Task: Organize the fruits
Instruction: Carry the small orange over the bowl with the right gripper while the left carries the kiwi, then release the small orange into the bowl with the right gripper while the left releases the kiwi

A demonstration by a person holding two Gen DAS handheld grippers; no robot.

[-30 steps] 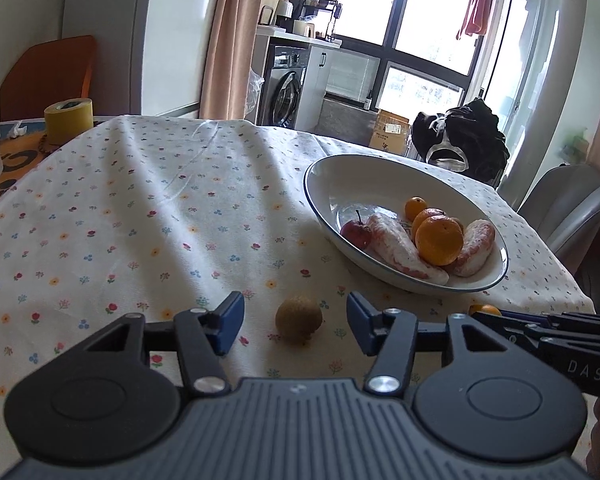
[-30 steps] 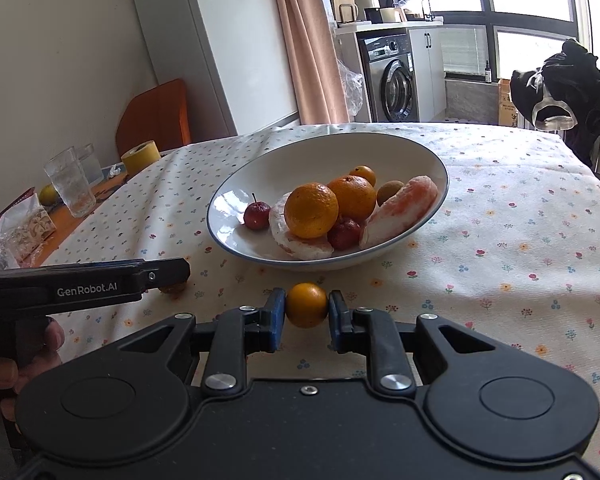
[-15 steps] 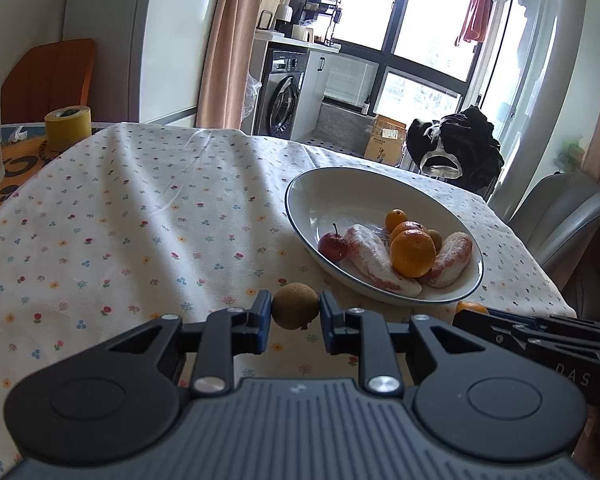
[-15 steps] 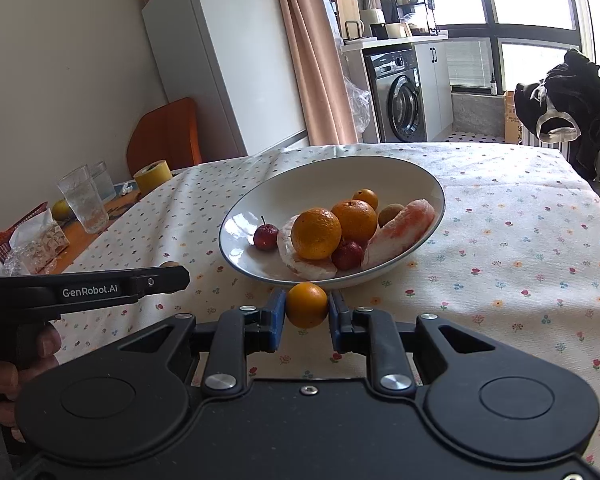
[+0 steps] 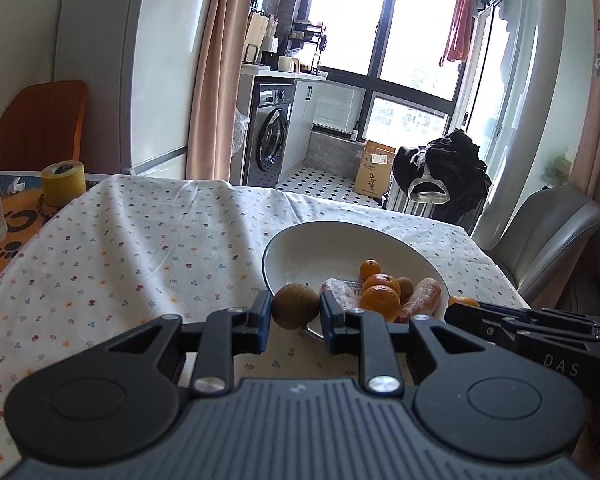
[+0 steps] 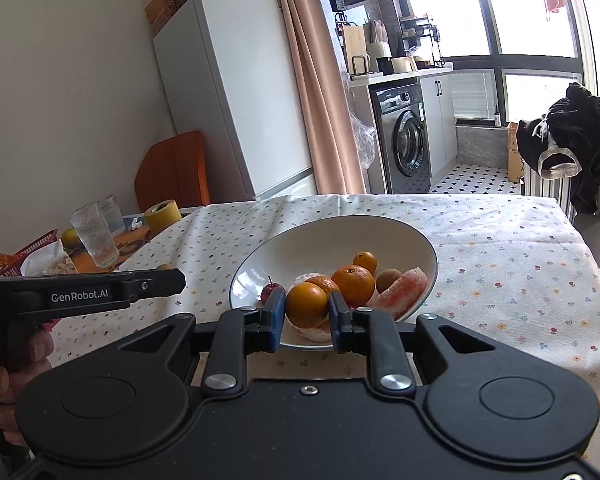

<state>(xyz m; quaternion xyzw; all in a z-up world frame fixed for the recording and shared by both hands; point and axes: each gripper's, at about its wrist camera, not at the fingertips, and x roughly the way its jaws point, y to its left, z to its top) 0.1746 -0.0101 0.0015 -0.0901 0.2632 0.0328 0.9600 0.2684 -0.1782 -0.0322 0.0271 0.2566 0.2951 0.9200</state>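
Floral tablecloth (image 5: 140, 248), grippers clamping kiwi (image 5: 295, 305), orange (image 6: 307, 305)

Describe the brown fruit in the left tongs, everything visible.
The brown fruit is small, round and dull brown, with a rough, matte skin like a kiwi's. It sits whole between the blue pads of the left tongs, pinched on both sides, lifted off the tablecloth at the near rim of the bowl.
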